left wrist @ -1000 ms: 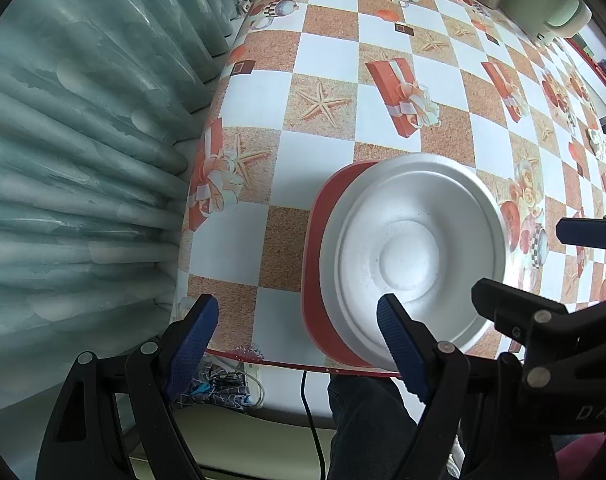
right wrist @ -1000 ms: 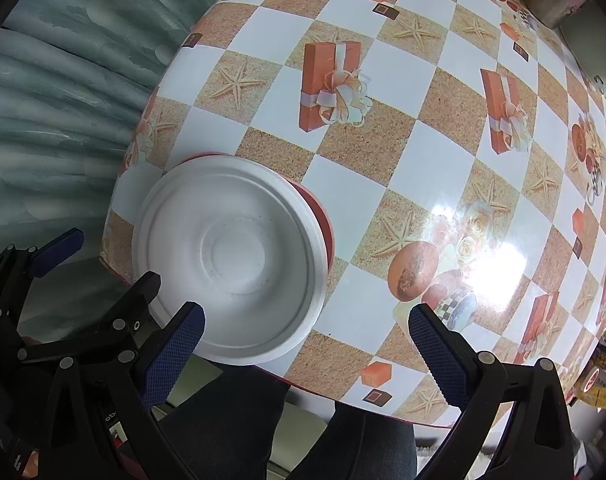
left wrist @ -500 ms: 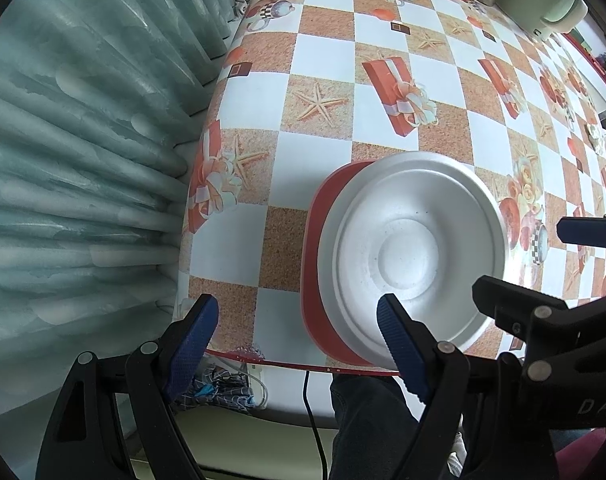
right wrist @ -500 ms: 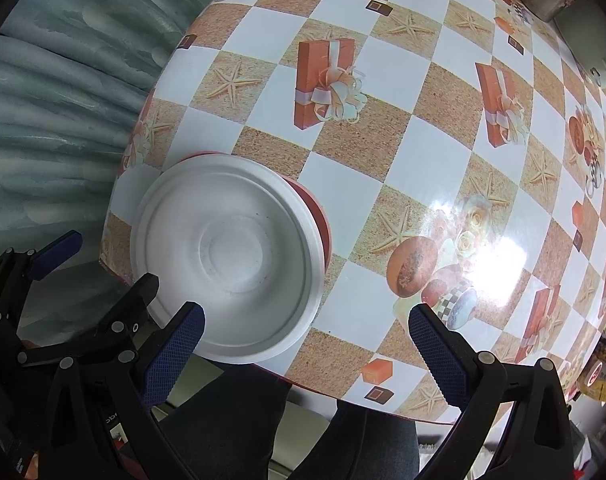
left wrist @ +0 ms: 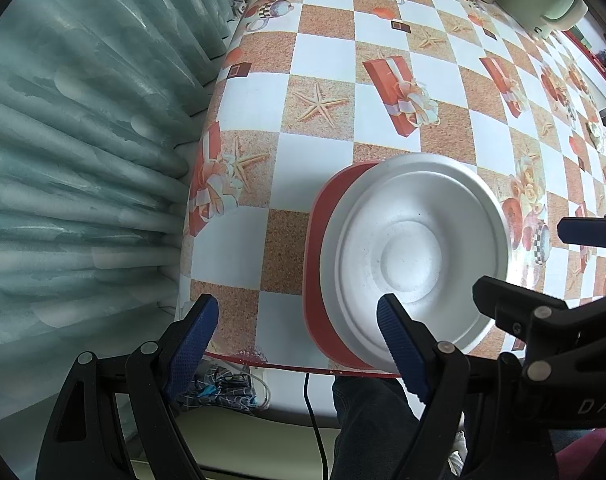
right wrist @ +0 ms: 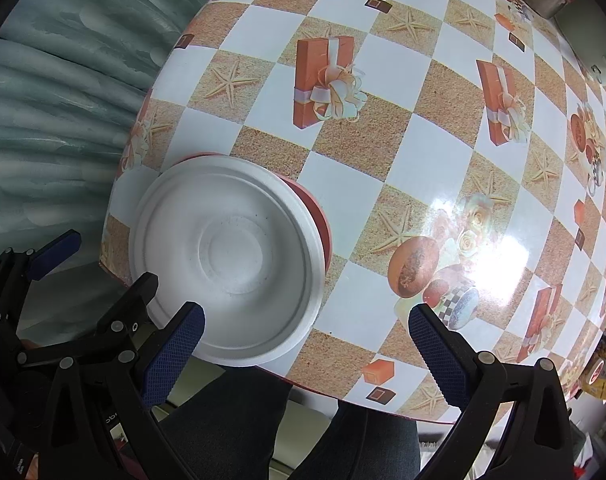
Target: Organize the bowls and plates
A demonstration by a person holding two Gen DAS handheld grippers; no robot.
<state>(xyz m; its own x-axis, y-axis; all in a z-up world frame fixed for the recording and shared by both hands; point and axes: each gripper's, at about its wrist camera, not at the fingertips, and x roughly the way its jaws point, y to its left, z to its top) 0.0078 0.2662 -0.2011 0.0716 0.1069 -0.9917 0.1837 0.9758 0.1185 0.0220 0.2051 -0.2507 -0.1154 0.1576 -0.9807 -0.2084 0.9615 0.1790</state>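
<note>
white plate (left wrist: 415, 256) stacked on red plate (left wrist: 317, 236), near counter (left wrist: 323, 56) edge, both grippers hovering empty above it.

i see the left gripper (left wrist: 299, 340) spread wide, nothing between the fingers; its right fingertip (left wrist: 399, 340) overlaps the white plate's near rim in view, contact i can't tell, left one over bare counter. right gripper (right wrist: 303, 340) also wide and empty, its left fingertip (right wrist: 175, 344) lines up with the near-left rim of the white plate (right wrist: 231, 256), the other over the checked cloth, well clear. plate sits flat, upside down, raised foot ring facing up; it's round, so no long axis. the red plate (right wrist: 323, 224) peeks out on the far and left sides. dark trouser legs (right wrist: 239, 420) show below the counter edge.
</note>
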